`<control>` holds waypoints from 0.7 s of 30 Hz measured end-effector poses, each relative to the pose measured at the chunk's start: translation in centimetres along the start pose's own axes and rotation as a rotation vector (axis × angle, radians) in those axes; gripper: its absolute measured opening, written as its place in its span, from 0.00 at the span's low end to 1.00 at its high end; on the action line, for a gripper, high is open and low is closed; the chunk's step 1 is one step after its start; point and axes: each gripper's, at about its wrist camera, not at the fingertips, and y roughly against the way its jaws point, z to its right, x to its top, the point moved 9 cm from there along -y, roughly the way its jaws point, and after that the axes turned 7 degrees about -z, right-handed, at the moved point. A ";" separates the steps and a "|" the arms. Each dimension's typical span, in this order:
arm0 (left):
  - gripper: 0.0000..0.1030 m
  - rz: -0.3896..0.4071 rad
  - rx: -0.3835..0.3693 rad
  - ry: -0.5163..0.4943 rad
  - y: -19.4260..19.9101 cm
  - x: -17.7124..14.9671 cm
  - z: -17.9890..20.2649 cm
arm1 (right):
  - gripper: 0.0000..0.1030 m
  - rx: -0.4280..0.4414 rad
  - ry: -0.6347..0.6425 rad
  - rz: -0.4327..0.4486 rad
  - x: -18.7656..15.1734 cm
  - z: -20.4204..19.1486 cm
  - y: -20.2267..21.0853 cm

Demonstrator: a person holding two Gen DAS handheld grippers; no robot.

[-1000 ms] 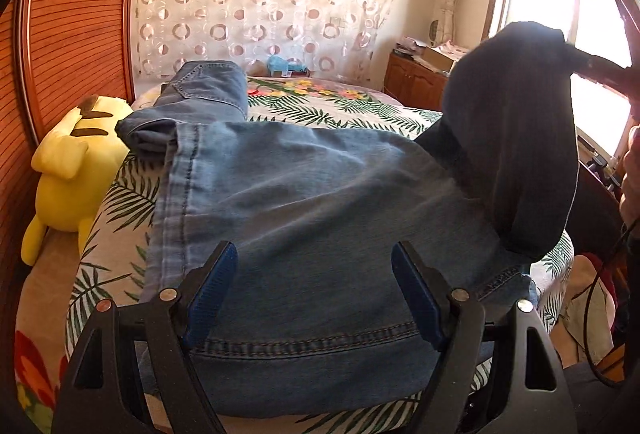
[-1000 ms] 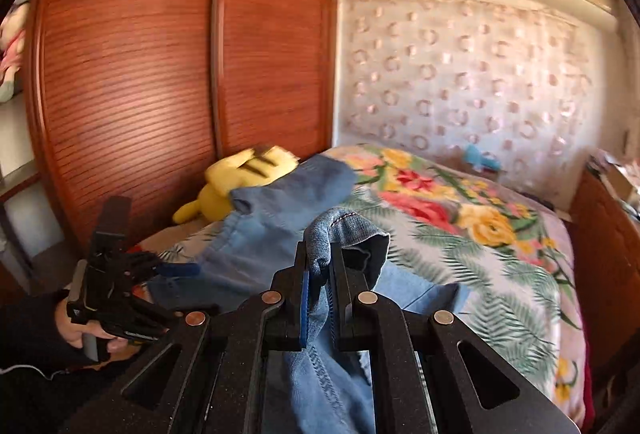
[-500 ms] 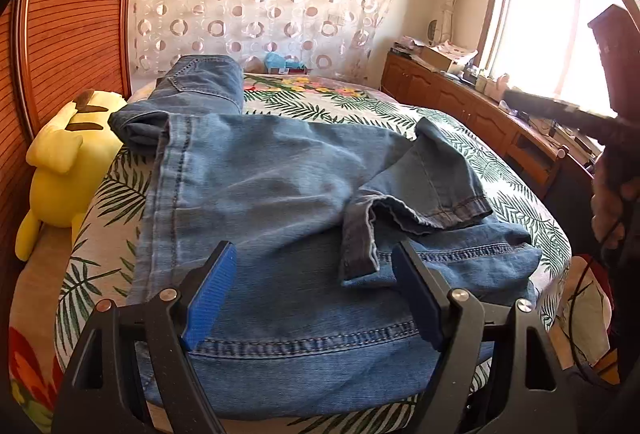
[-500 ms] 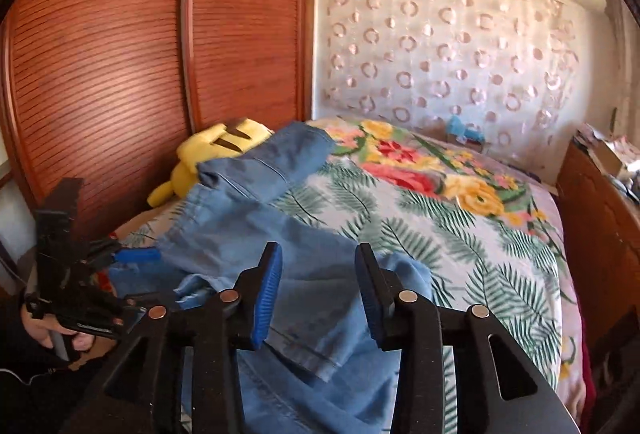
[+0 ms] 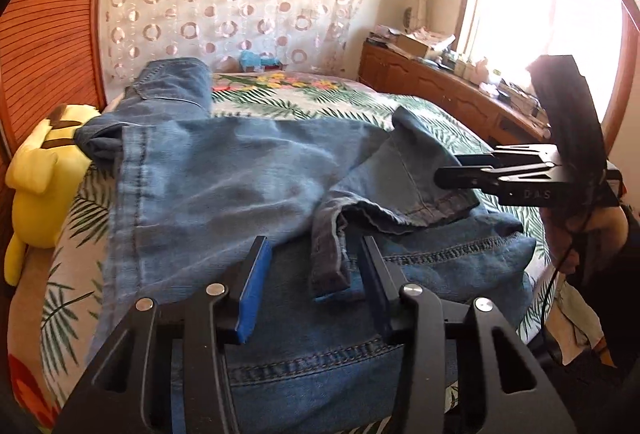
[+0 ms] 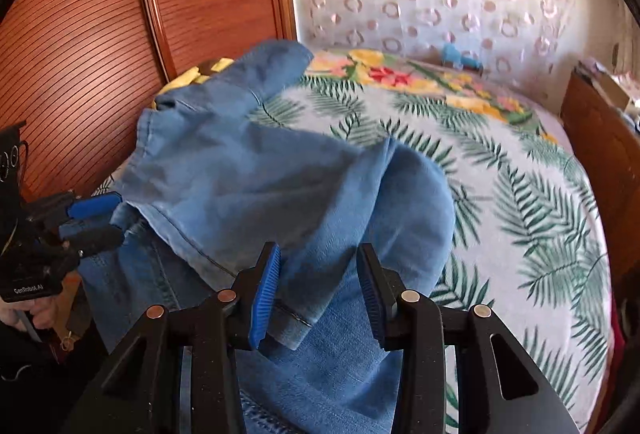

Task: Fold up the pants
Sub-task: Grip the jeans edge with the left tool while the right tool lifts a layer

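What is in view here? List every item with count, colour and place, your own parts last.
blue denim pants: one, blue, spread on the bed, one leg folded over.
floral leaf-print bed cover: one, white with green, under the pants.
yellow plush toy: one, yellow, at the bed's left edge.
wooden sideboard: one, brown, below the window.
left gripper: one, black with blue pads, open above the pants.
right gripper: one, black with blue pads, open over the folded leg.

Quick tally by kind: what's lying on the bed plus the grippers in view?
Jeans: 1
Yellow plush toy: 1
Small blue object by the curtain: 1
Grippers: 2, left gripper, right gripper, both open
Total: 5
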 end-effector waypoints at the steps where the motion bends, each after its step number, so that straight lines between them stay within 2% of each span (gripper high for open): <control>1: 0.44 -0.009 -0.005 -0.007 -0.3 -0.1 0.2 | 0.40 0.005 -0.007 -0.006 0.0 0.0 -0.1; 3: 0.40 -0.030 -0.006 -0.026 -1.0 -0.3 0.7 | 0.40 0.019 -0.023 -0.016 0.1 -0.3 -0.5; 5: 0.30 -0.047 0.001 -0.041 -1.7 -0.4 0.9 | 0.40 0.037 -0.038 -0.022 0.1 -0.4 -1.0; 7: 0.17 -0.046 0.008 -0.052 -1.7 -0.3 1.1 | 0.39 0.069 -0.037 -0.015 0.2 -1.1 -0.8; 8: 0.17 -0.039 0.009 -0.055 -1.4 -0.2 1.3 | 0.18 0.085 -0.032 -0.008 0.5 -1.0 -1.1; 9: 0.16 -0.024 0.006 -0.059 -0.9 0.1 1.5 | 0.09 0.105 -0.017 0.002 0.9 -1.6 -0.6; 15: 0.13 0.103 -0.038 -0.088 5.2 2.9 3.6 | 0.05 0.101 0.047 0.128 4.8 -2.8 4.8; 21: 0.13 0.181 -0.047 -0.139 10.2 4.6 5.3 | 0.04 0.094 0.084 0.266 9.7 -4.4 10.9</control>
